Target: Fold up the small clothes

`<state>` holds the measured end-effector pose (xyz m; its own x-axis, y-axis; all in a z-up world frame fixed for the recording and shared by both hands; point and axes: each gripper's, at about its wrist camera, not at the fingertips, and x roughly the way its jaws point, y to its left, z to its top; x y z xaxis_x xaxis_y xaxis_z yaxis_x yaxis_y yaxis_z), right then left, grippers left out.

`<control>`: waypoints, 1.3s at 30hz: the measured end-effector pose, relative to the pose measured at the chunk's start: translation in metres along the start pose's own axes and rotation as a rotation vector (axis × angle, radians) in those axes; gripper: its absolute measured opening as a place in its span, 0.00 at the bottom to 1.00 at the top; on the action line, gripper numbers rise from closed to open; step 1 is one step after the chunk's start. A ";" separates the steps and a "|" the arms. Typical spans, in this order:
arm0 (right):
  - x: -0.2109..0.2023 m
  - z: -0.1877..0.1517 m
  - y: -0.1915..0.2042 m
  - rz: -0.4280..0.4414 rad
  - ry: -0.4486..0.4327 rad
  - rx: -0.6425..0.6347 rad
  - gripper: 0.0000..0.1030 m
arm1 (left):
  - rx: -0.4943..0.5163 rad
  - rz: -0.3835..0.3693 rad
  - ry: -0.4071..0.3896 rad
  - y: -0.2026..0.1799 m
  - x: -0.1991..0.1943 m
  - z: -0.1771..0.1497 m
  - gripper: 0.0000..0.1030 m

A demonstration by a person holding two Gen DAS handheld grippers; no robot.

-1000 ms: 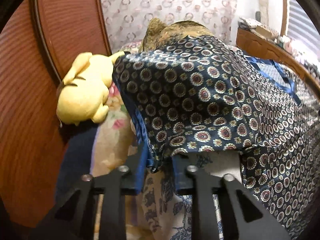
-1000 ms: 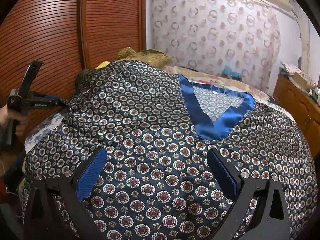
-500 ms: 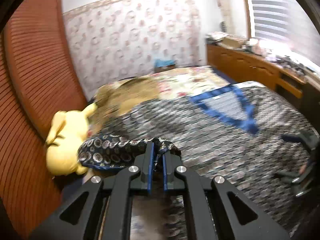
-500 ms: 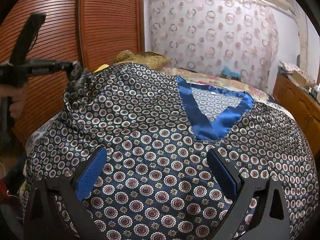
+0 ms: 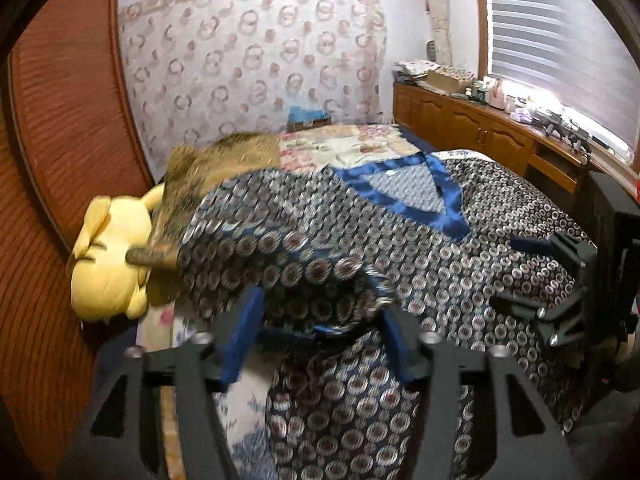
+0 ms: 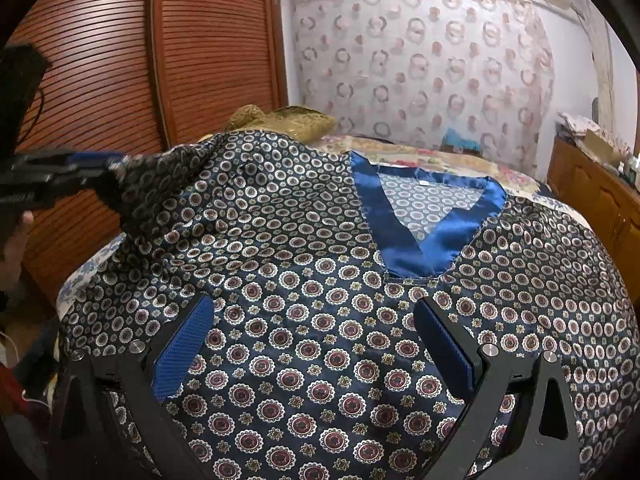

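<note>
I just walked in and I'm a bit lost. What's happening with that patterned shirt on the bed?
A person with a gripper in each hand is folding a navy patterned shirt spread on the bed. The left gripper is at the bunched, raised sleeve with its jaws apart. The right gripper is open over the chest, below the blue collar. No fold looks finished yet.

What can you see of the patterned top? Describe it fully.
The top is navy and glossy like satin, printed with round medallions, with a plain blue V-neck band. It lies spread front-up on the bed. One sleeve is raised and bunched at the open left gripper; contact is unclear. The open right gripper hovers over its front.
</note>
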<state>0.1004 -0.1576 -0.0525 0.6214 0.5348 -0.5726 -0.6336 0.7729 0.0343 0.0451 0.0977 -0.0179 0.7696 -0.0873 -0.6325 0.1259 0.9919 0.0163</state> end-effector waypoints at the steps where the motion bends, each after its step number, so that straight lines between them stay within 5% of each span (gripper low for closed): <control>1: 0.000 0.000 0.000 0.001 0.001 0.000 0.99 | -0.013 -0.007 -0.001 0.002 -0.002 -0.005 0.58; 14: 0.004 0.002 -0.001 0.011 0.022 -0.006 0.99 | -0.146 -0.002 -0.074 0.030 -0.048 -0.035 0.59; 20: 0.007 0.027 0.011 0.110 0.018 -0.055 0.96 | -0.173 0.063 -0.086 0.045 -0.048 -0.040 0.59; 26: 0.032 0.068 0.058 0.289 0.032 -0.146 0.84 | -0.236 0.101 -0.094 0.066 -0.049 -0.055 0.59; 32: 0.089 0.090 0.125 0.436 0.155 -0.235 0.66 | -0.274 0.139 -0.095 0.082 -0.053 -0.067 0.59; 39: 0.146 0.086 0.185 0.397 0.277 -0.372 0.56 | -0.294 0.162 -0.094 0.092 -0.055 -0.078 0.59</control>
<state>0.1131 0.0929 -0.0596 0.1940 0.6106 -0.7679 -0.9416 0.3355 0.0289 -0.0341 0.2014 -0.0418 0.8206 0.0790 -0.5660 -0.1781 0.9764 -0.1219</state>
